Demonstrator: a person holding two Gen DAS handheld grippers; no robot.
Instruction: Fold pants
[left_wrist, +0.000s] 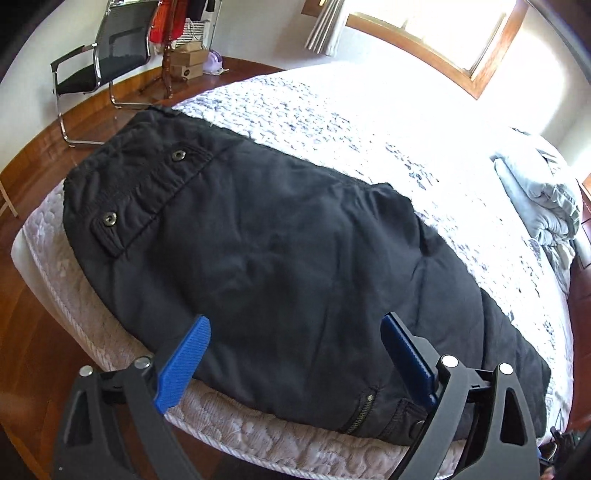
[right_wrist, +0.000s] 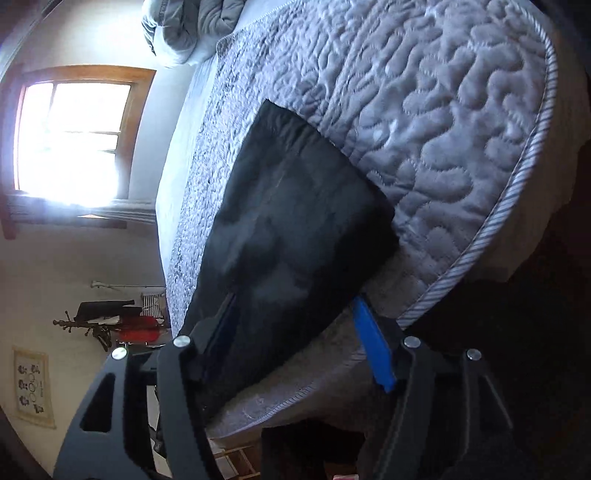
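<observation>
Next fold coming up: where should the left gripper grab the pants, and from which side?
Take the pants at the near edge by the zipper, coming in from the mattress edge. That hem lies along the border, so one jaw could slip under; the left gripper hangs open above it.

I see a bed with a quilted mattress filling most of the frame. A wood-framed window glares at upper right. At upper left, a black chair stands on the reddish wood floor, boxes beside it. A grey blanket lies bunched at right.
</observation>
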